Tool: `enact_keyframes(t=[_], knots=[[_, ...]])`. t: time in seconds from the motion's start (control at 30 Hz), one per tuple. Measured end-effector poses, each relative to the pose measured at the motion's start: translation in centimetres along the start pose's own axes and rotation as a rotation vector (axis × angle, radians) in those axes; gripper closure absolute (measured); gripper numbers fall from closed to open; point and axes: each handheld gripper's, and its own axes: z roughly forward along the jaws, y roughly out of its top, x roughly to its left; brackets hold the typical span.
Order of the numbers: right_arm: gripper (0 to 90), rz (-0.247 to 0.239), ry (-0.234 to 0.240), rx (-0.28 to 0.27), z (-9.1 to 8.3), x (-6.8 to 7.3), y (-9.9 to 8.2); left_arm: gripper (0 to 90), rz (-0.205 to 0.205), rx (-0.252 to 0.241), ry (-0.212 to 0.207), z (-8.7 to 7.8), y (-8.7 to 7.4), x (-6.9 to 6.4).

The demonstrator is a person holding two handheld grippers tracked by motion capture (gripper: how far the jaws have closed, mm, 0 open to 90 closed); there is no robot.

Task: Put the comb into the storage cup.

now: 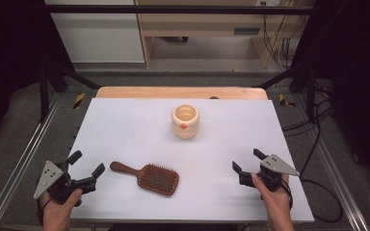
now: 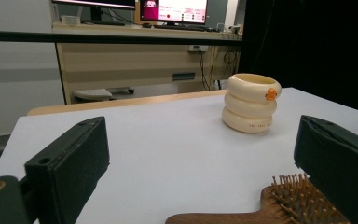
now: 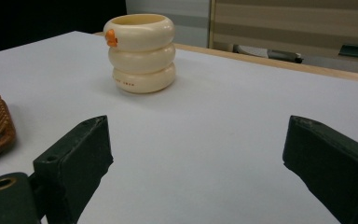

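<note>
Your left tool (image 1: 85, 163) stands spread and empty at the near left of the bench (image 1: 125, 120); your right tool (image 1: 246, 161), near right, likewise. The hairbrush (image 1: 147, 176) lies between them, handle pointing far-left, bristles up. The left gripper view crops its handle; the right gripper view cuts off all but its head edge. The cream cup (image 1: 185, 121) stands far centre.

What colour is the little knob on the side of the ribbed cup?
Orange, on the cream ribbed cup; the right gripper view shows it best.
</note>
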Motion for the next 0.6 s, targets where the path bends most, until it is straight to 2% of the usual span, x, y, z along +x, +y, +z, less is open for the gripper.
enact_keyframes(t=[0.33,0.47,0.6], knots=[[6.0,-0.005,0.003,0.023,0.3,0.2,-0.1,7.9,-0.002,0.029,-0.006,0.2,-0.1,-0.4],[5.9,-0.002,0.001,0.030,0.3,0.2,-0.2,17.9,-0.014,0.060,-0.024,0.3,-0.1,-0.8],[5.9,0.002,-0.002,0.037,0.4,0.2,-0.2,31.4,-0.005,0.099,-0.033,0.5,-0.3,-1.2]])
